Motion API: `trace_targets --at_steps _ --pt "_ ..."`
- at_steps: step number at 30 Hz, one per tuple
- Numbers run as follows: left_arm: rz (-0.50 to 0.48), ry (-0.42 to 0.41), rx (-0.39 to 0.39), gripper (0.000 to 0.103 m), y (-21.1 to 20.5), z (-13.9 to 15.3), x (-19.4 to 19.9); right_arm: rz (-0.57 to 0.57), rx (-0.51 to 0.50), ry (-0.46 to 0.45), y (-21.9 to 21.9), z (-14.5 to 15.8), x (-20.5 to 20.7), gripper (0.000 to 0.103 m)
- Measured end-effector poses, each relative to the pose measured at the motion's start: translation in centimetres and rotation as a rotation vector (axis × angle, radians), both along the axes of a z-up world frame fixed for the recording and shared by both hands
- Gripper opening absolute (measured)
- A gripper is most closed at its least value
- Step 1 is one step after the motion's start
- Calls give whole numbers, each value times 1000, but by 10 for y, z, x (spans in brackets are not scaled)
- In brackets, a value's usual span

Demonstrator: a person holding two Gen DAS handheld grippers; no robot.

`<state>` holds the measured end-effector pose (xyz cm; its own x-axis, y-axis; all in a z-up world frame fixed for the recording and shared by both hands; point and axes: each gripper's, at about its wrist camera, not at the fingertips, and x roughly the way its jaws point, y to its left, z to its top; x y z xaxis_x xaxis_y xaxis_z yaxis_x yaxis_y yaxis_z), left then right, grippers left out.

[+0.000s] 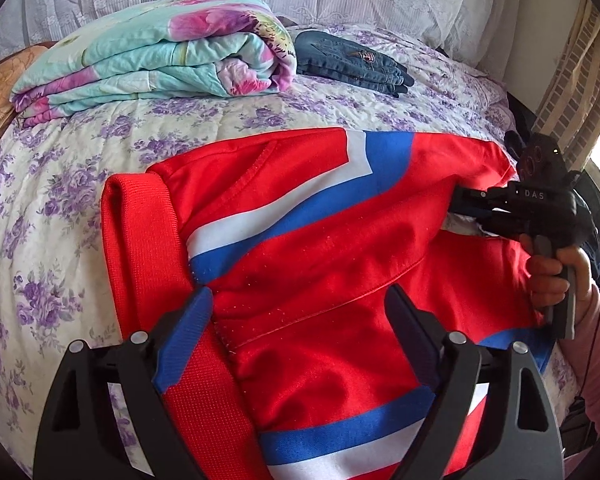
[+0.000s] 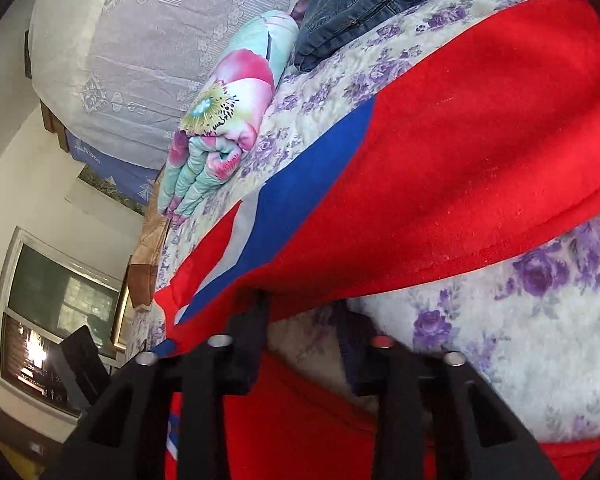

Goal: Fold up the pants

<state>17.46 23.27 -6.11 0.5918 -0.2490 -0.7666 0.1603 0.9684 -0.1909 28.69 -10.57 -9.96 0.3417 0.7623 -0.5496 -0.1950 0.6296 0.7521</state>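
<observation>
Red pants (image 1: 320,240) hide right gripper (image 2: 300,304) tips.

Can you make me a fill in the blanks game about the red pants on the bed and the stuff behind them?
1. The red pants have blue and ____ stripes.
2. The folded jeans lie beside the flowery ____.
3. The bedspread has ____ flowers on it.
4. The left claw stands ____ over the pants.

Missing words: white; quilt; purple; open
</observation>
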Motion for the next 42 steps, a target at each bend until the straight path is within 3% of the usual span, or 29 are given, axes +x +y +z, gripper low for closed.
trace_targets --at_steps 4,8,11,12,14,17,19,21,23,26,28,30,31,36,40,42 --pt "-7 17 28 86 -2 -2 2 10 -5 -48 -14 20 -25 5" --pt "-17 14 73 87 -7 -3 2 2 -53 -36 -16 28 -37 4" --pt "-20 11 78 87 -7 -3 1 20 -140 -103 -11 39 -44 10" --pt "-22 13 78 88 -7 -3 1 40 -181 -116 -6 39 -44 26" --pt "-29 16 83 90 -8 -4 0 110 -287 -141 9 35 -42 43" --pt "-70 19 115 95 -14 -5 -3 243 -456 -199 37 27 -34 43" --pt "-93 18 186 96 -23 -9 -7 284 -538 -200 47 21 -32 39" --pt "-110 4 251 96 -29 -12 -13 316 -574 -199 47 25 -38 13" --pt "-111 -8 267 97 -28 -11 -21 347 -550 -163 40 31 -50 7" --pt "-104 -18 261 98 -23 -9 -29 334 -544 -215 27 44 -78 7" --pt "-96 -21 255 98 -21 -8 -31 284 -562 -285 27 57 -98 14" --pt "-90 -19 243 98 -18 -7 -34 287 -535 -341 26 70 -119 47" --pt "-84 -19 234 98 -16 -6 -35 307 -515 -384 28 75 -133 50" --pt "-63 -23 207 98 -12 -5 -43 599 -558 -570 57 73 -204 50" --pt "-52 -12 193 99 -9 -7 -45 692 -776 -686 91 39 -231 50" --pt "-41 -5 175 99 -5 -8 -46 732 -787 -680 96 28 -238 22"
